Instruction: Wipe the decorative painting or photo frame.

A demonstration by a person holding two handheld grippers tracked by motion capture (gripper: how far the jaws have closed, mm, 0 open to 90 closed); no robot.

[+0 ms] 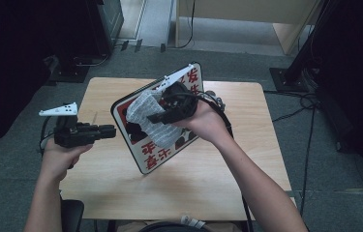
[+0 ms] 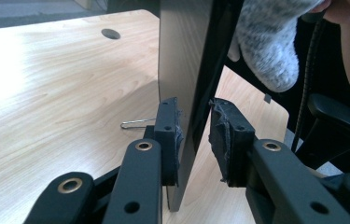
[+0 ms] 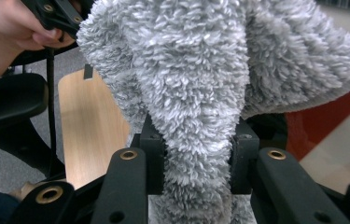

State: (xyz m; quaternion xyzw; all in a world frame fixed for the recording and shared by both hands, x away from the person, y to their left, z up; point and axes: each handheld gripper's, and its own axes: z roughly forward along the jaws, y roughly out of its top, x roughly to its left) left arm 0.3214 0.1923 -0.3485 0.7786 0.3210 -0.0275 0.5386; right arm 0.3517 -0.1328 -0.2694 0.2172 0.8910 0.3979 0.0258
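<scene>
Setting: wooden table (image 1: 121,193) on a grey carpeted floor, dark gear around the edges, and a person working it with two handheld grippers.
Right gripper: right gripper (image 3: 196,163) has its jaws clamped tight on a fluffy grey cloth (image 3: 200,70), and the pile bulges out above the pads.
Cloth against sign: in the high view the cloth (image 1: 150,118) lies pressed on the printed face of the sign board (image 1: 157,157), roughly at its middle, over the red and black lettering.
Left gripper: left gripper (image 2: 193,135) straddles the board's edge (image 2: 189,70); one pad touches the back face, while the other stands a little off the front, so it is not yet a full clamp.
Sign position: board is tilted up on its lower corner on the table, with the left gripper (image 1: 104,131) at its left edge and the right gripper (image 1: 162,116) over its face.
Done so far: cloth is gripped, board is raised, and cloth is on the surface.
Left to do: by my read, most of the wiping remains, and the left jaws need to bite firmly so the board cannot slip.
Also on table: a thin wire clip (image 2: 135,123) lies behind the board.
</scene>
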